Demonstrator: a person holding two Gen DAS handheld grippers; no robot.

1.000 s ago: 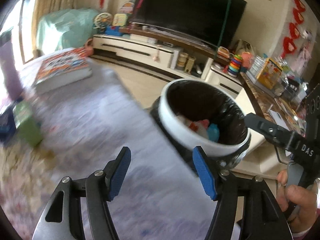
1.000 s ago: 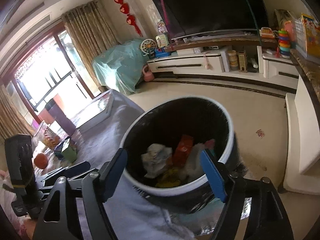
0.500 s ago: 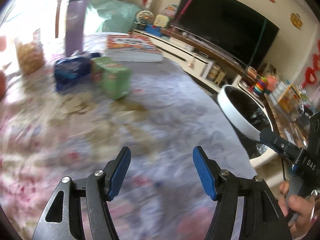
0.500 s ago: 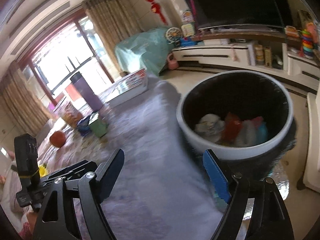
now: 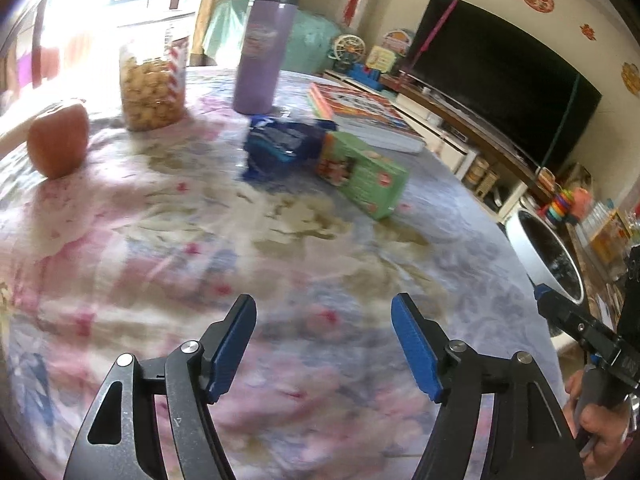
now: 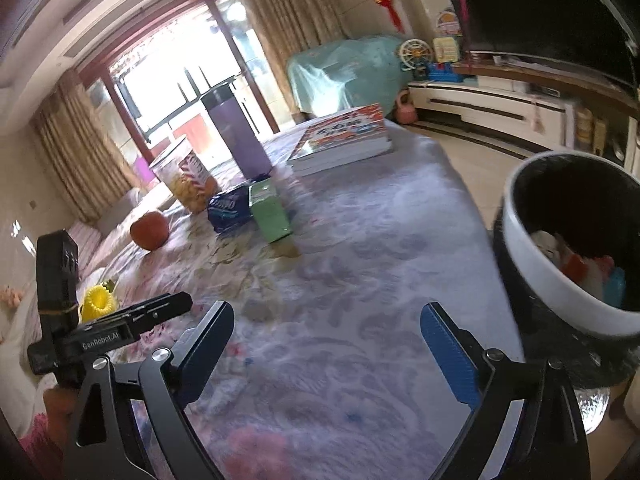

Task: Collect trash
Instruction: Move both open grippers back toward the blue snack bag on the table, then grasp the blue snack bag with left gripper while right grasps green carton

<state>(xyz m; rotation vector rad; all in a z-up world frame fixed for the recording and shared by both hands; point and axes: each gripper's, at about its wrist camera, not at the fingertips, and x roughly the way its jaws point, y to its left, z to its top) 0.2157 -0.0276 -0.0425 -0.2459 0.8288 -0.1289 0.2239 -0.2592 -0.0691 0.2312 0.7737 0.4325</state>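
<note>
Two tools, left tool (image 5: 324, 344) and right tool (image 6: 328, 356), gaping wide, seemingly empty, above tablecloth (image 5: 280, 240)

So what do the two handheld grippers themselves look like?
Both the left gripper and right gripper have black metal arms with silver pivot screws and ribbed blue finger pads. White "GenRobot.AI" lettering marks the left one's body in the right wrist view.

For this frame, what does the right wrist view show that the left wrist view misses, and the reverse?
Only the right wrist view shows the trash inside the bin and a yellow toy beside the left gripper's body. Only the left wrist view shows the hand gripping the right gripper's handle, and stacking rings by the TV stand. Both share the green box, blue packet, purple flask, snack jar, apple and book.
</note>
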